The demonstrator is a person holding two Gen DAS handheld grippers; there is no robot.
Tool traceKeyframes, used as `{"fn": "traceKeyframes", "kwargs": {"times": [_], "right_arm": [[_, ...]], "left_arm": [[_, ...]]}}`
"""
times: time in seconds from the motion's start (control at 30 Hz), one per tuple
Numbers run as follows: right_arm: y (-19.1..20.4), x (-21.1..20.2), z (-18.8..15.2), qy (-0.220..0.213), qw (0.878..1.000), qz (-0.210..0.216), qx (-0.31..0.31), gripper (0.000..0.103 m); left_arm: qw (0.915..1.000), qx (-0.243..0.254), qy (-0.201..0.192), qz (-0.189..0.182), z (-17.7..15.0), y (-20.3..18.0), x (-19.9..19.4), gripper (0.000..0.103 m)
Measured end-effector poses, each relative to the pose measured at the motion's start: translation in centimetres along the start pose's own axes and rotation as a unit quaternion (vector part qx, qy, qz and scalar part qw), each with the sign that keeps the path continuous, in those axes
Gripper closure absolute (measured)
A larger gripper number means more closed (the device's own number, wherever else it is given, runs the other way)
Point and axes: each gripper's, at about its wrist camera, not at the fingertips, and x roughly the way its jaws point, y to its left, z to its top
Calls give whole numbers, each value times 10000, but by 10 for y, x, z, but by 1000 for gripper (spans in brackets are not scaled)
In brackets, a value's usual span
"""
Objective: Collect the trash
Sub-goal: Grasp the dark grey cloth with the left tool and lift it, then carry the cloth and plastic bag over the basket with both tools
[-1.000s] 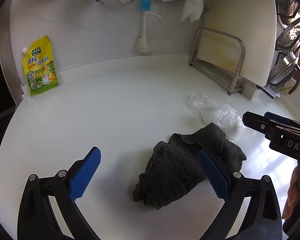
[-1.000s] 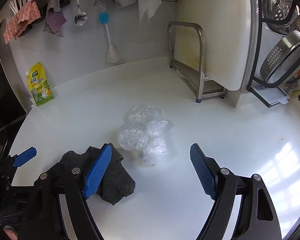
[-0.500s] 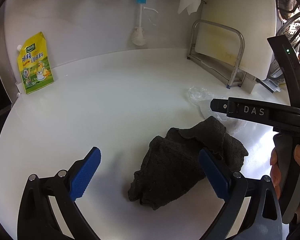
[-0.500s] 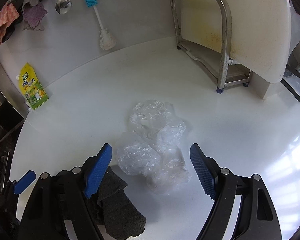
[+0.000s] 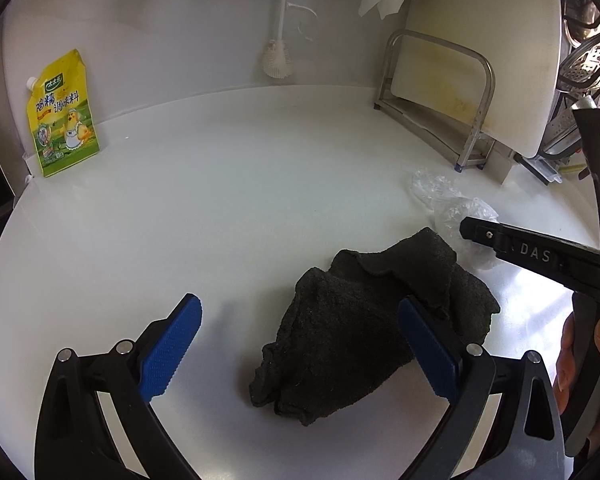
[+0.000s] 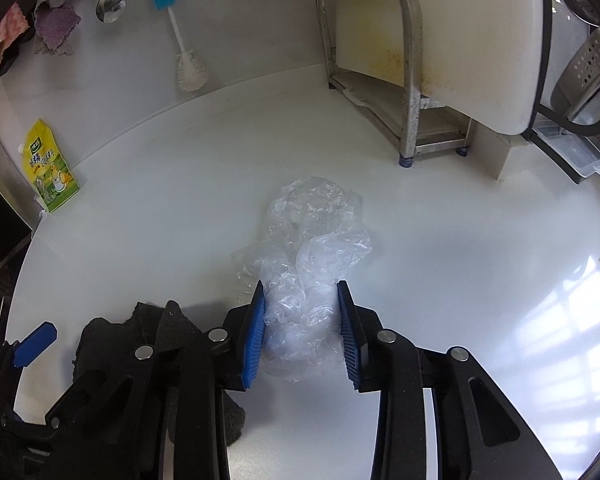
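Observation:
A crumpled clear plastic bag [image 6: 312, 248] lies on the white counter [image 6: 480, 264]. My right gripper [image 6: 302, 328] is down over its near end, blue pads closing on both sides of the plastic with a narrow gap left. The bag also shows in the left wrist view [image 5: 448, 204], partly behind the right gripper's black body [image 5: 540, 256]. My left gripper [image 5: 300, 344] is open and empty, low over the counter, with a dark grey cloth [image 5: 364, 328] lying between and past its pads. The cloth shows in the right wrist view [image 6: 116, 332] too.
A yellow seasoning pouch [image 5: 62, 116] leans on the back wall at left. A metal rack [image 6: 384, 64] holding a white cutting board [image 6: 460, 32] stands at back right. A brush [image 5: 278, 40], ladle and cloths hang on the wall. A dish rack [image 6: 580, 92] is at far right.
My right gripper moved forward and down onto the plastic bag and its jaws narrowed around it. My left gripper edged slightly closer to the dark cloth, still open.

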Motion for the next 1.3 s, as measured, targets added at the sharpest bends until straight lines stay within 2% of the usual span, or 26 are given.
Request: {"fn": "traceKeyframes", "kwargs": {"times": [0.17,0.23,0.4,0.47,0.5,0.6,0.77,0.87,0.97,1.13,1.3], "right_arm": [[-13,-17,-6,-90,9999,-10,82,71],[-14,-25,-8,-137,9999,-32,50,71],[-16,-44,-12,-294,9995,-61,35,71],[-17,-48,-15,-325,9994,-56,72,71],[-18,-51,-18,-344,9994,-51,91,71],[-19,-57,-25,-352,9992,27,178,71],[-16,-73,-41,-507,9983,110,279,71],[-14,-86,-54,-610,9975,124,328,71],[-12,-98,-67,-714,9965,148,416,71],[-1,-123,-92,-945,9945,113,433,71],[12,-151,-119,-1049,9929,216,520,71]], "left_arm": [[9997,62,200,151,4,-6,12,6],[9993,114,167,324,5,-7,13,6],[9981,304,190,493,6,-14,16,10],[9979,370,294,439,7,-16,21,24],[9977,392,360,409,8,-18,24,27],[9984,299,456,136,9,-18,28,44],[9983,385,393,-175,6,-24,23,81],[9983,192,308,-465,5,-17,16,93],[9987,106,117,-480,3,-14,0,95],[9972,249,-473,-525,1,-15,-49,95],[9953,414,-693,-541,-16,-13,-96,95]]}}
